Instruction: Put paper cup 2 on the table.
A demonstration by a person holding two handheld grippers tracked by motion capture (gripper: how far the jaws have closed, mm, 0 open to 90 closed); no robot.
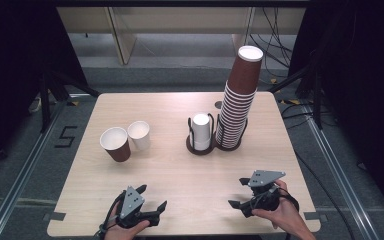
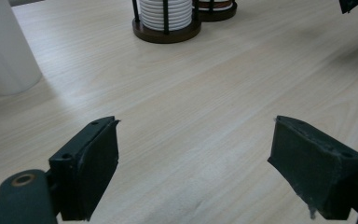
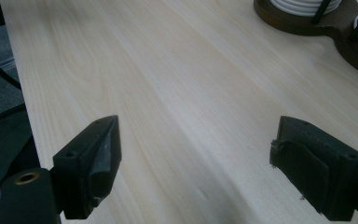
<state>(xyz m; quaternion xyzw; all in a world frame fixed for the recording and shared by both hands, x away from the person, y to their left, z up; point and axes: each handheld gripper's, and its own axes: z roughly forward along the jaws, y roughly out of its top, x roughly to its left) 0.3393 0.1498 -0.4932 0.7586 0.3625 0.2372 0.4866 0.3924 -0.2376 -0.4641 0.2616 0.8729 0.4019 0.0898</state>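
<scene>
My left gripper rests low over the table's front edge, left of centre, held in a hand. Its jaws stand open with only bare wood between them. My right gripper is at the front right, also held in a hand. It is open and empty. A brown paper cup and a white paper cup stand upright side by side at the mid left. The white cup appears at the far left of the left gripper view.
A dark double holder behind the table's centre carries a short stack of white cups and a tall, right-leaning stack of brown cups. Its base lies ahead of both grippers. Light wooden tabletop spreads between grippers and cups.
</scene>
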